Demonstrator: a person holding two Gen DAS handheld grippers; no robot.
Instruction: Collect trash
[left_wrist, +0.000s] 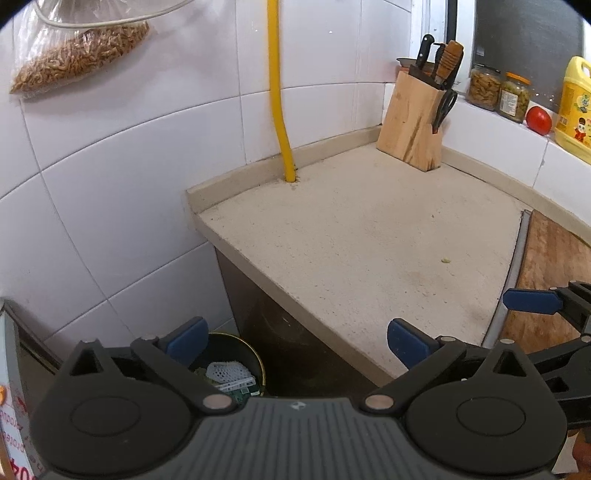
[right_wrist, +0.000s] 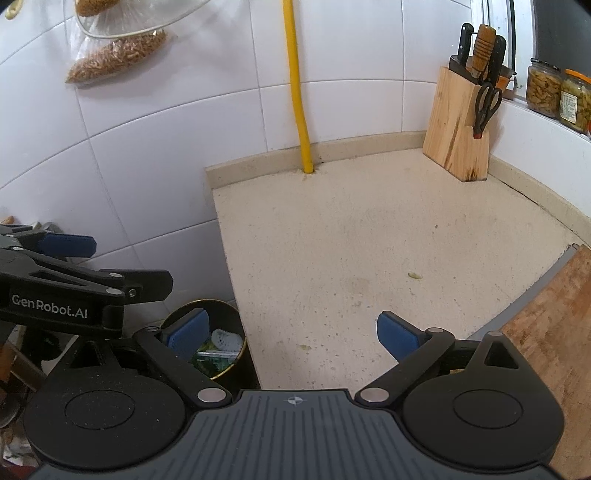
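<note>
Both sets of fingers stood spread wide, holding nothing. The left gripper (left_wrist: 295, 341) hung over the table (left_wrist: 351, 229) edge, its left finger above the bin (left_wrist: 255, 354). Trash (left_wrist: 227, 371) lay inside it. The right gripper (right_wrist: 293, 332) hovered just beside, straddling the same edge.

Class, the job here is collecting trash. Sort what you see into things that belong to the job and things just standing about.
Belongs to the job:
bin with rubbish in it
green scrap on the counter

Just standing about:
knife block
jars
tomato
yellow bottle
cutting board
</note>
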